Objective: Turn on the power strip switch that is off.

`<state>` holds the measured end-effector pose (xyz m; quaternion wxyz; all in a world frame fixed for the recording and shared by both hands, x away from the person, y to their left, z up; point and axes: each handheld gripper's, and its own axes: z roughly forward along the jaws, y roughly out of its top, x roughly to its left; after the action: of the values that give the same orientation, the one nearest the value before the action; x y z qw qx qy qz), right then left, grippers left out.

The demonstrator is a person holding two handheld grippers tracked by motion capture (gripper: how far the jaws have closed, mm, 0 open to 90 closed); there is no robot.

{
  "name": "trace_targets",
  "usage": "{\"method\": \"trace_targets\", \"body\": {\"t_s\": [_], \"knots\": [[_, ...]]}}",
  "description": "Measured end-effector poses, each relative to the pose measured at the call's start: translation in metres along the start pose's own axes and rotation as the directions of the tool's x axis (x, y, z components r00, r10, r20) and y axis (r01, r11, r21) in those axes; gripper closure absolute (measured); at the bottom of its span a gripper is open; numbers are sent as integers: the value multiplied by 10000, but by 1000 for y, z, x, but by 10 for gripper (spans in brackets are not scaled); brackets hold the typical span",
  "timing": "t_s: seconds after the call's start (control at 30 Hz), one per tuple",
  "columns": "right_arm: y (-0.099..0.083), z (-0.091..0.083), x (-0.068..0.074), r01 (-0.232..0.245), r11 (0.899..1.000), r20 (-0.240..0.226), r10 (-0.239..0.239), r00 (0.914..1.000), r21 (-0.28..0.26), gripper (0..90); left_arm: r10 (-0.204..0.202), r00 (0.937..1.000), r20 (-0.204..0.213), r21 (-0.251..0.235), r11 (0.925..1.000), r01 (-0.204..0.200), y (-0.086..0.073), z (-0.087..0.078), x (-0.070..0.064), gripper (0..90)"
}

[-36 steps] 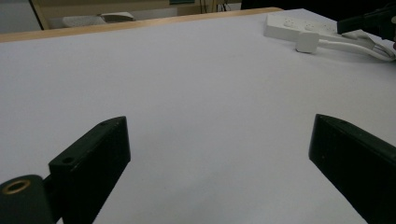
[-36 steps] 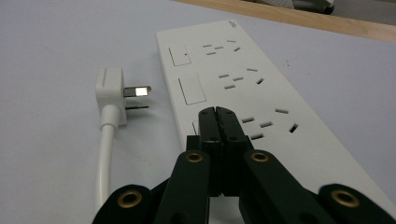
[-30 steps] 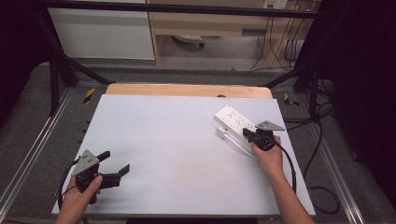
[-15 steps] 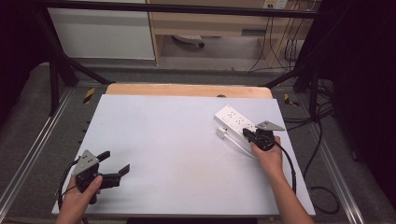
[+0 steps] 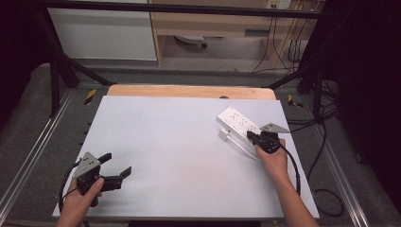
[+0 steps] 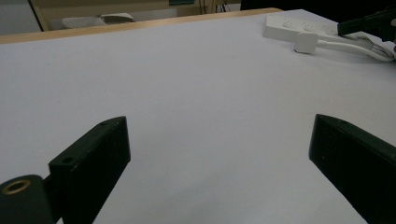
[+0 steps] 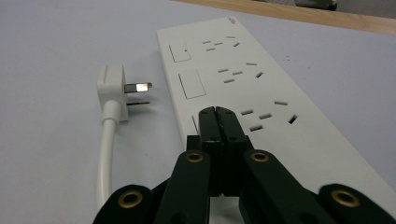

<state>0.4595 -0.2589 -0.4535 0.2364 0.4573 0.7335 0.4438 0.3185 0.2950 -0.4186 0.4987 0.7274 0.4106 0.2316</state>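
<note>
White-topped desk (image 5: 189,156) with a bare wooden strip along its far edge.

Left tool (image 5: 115,166) sits at the near left corner of the desk, held in the person's left hand (image 5: 81,196). Jaws released, spread wide, nothing between them; in the left gripper view they frame bare desk surface.

White rectangular plastic power strip (image 5: 239,122) lies flat at the far right of the desk, angled, long axis running from far-left to near-right. Three switch panels and rows of socket slots on its top face, seen in the right gripper view (image 7: 243,79).

Right tool (image 5: 251,136), held in the right hand (image 5: 273,158), is clenched, jaws pressed together, tips over the near end of the strip; possibly touching its top, hard to tell.

White plug with metal prongs (image 7: 114,91) lies on the desk just left of the strip, prongs pointing toward it, not inserted. Its white cable (image 7: 105,158) runs toward the near side.
</note>
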Motion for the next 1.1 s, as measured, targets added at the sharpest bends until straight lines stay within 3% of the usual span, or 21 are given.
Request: {"method": "trace_targets", "body": {"t_s": [0.63,1.1], "knots": [[6,2,-1,90,9994,97,-93,9999,329,900,-13,10000,-30,18,10000,13,0,0,0,55],[11,-1,0,-44,9999,-33,45,10000,137,900,-15,10000,-32,15,10000,15,0,0,0,55]]}}
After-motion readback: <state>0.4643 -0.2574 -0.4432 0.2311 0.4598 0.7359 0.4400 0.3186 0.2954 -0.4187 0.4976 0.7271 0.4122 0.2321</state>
